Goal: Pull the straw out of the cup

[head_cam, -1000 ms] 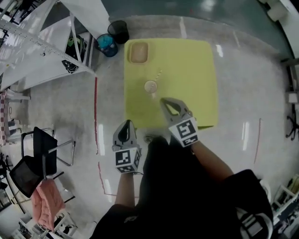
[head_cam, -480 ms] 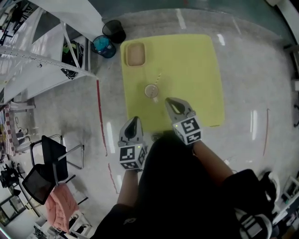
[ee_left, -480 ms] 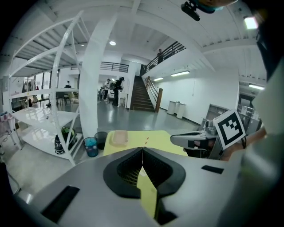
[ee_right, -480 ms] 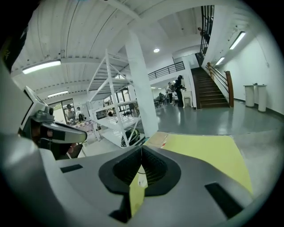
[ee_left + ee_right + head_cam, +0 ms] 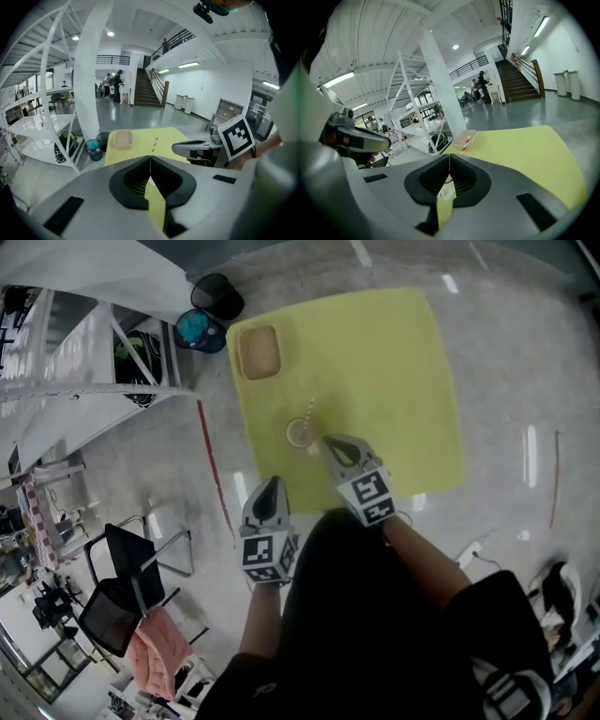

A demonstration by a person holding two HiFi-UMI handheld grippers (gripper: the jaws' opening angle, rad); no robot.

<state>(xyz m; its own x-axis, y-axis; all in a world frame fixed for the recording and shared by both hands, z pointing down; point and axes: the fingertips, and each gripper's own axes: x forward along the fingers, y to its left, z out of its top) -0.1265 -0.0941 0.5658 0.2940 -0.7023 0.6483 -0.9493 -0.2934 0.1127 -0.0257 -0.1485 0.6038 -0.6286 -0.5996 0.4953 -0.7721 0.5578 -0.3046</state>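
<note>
A pale cup [image 5: 299, 434] stands on the yellow table [image 5: 394, 381], with a red-and-white striped straw [image 5: 309, 413] sticking up out of it. My right gripper [image 5: 328, 441] is shut and empty, its tips just right of the cup. In the right gripper view the straw [image 5: 465, 145] rises just past the closed jaws. My left gripper [image 5: 273, 483] is shut and empty at the table's near edge, short of the cup. The left gripper view shows the straw [image 5: 154, 145] ahead and the right gripper [image 5: 194, 147] to the right.
A shallow tan tray [image 5: 258, 352] sits at the table's far left corner. Left of the table are a blue bucket [image 5: 194, 329], a black bin [image 5: 217, 294] and white shelving [image 5: 84, 362]. A black chair [image 5: 122, 587] with pink cloth [image 5: 155, 657] stands behind on the left.
My right gripper has closed in on the cup from the near side. My left gripper has come forward to the table's edge. Both stayed shut.
</note>
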